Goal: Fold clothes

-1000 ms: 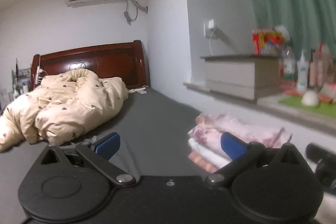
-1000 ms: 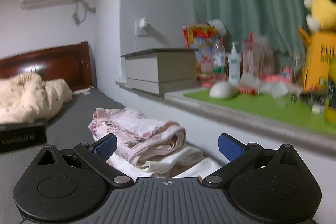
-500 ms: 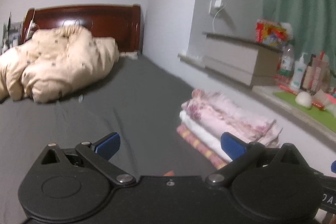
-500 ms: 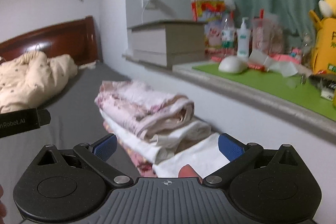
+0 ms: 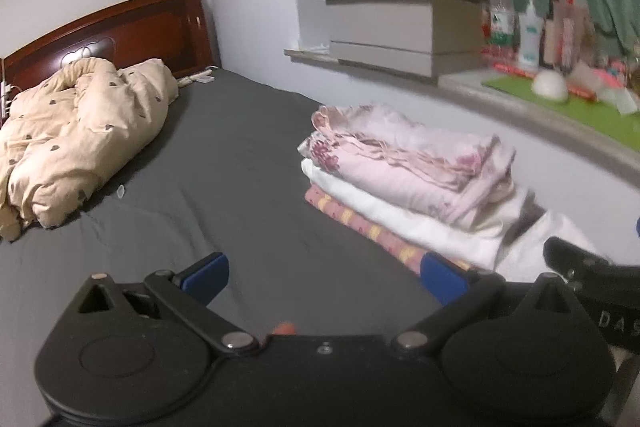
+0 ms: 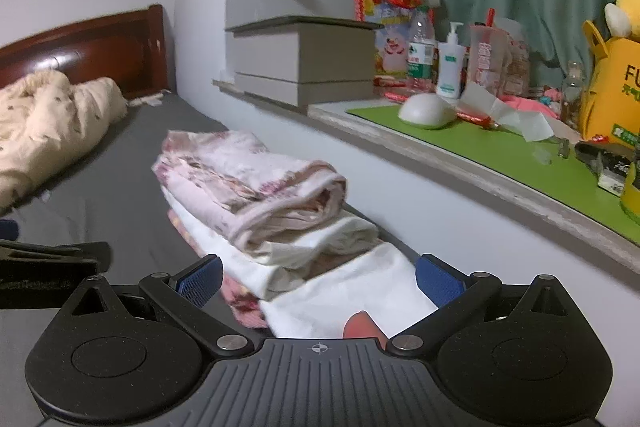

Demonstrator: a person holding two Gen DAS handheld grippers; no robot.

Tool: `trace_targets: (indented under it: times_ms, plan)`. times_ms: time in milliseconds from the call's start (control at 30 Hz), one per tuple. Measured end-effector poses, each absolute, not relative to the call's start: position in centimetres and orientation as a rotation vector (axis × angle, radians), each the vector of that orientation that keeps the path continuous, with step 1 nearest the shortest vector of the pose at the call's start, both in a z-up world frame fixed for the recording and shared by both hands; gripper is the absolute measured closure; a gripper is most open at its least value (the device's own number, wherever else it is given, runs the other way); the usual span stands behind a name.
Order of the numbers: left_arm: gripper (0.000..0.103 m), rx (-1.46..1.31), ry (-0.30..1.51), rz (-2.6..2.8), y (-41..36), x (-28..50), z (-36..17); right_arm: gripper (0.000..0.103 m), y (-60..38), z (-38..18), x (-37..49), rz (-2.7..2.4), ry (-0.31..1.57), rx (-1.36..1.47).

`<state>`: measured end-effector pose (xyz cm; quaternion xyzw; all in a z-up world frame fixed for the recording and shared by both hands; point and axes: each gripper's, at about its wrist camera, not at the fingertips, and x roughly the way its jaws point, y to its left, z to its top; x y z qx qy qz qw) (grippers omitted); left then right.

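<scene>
2 grippers were held low over the grey bed sheet (image 5: 248,163), and both had their blue fingers spread wide with nothing between them. The left gripper (image 5: 324,277) hung over bare sheet, just beside the stack of folded clothes (image 5: 404,179), which lay near the wall under the window ledge (image 6: 460,163). The right gripper (image 6: 318,275) was closer to it, and its fingers framed the near end of a white cloth (image 6: 352,291) that spread out from the bottom of the stack. The stack had at least 3 layers: a pink flowered garment (image 6: 248,183) on top, a cream one (image 6: 320,239) under it, and a patterned pink piece (image 5: 360,223) at the bottom. All of them looked light, soft and limp, so I judged that they would sag and lose their shape if lifted at only 1 point. A better hold would be at 2 corners or along a folded edge, 1 gripper on each side. The white cloth was perhaps a separate garment and not part of the stack, but the view there was too blurred to be sure. Thin fabric could also slip from smooth pads, so a deep pinch was advisable.
</scene>
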<state>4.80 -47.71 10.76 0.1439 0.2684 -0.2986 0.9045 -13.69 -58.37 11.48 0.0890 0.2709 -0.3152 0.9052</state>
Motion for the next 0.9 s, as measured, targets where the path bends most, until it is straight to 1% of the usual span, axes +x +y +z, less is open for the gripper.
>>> trace_targets:
  times_ms: [233, 467, 900]
  plan:
    - [0.0, 0.316, 0.572, -0.688, -48.3, 4.2, 10.9, 0.0, -60.0, 9.8, -12.8, -0.679, 0.688, 0.206]
    - [0.0, 0.349, 0.555, -0.694, -49.1, 4.0, 11.2, 0.0, -59.4, 9.6, -12.7, -0.666, 0.689, 0.194]
    - [0.0, 0.328, 0.6, -0.685, -49.1, 4.8, 10.9, 0.0, -59.4, 9.6, -12.5, -0.678, 0.688, 0.2]
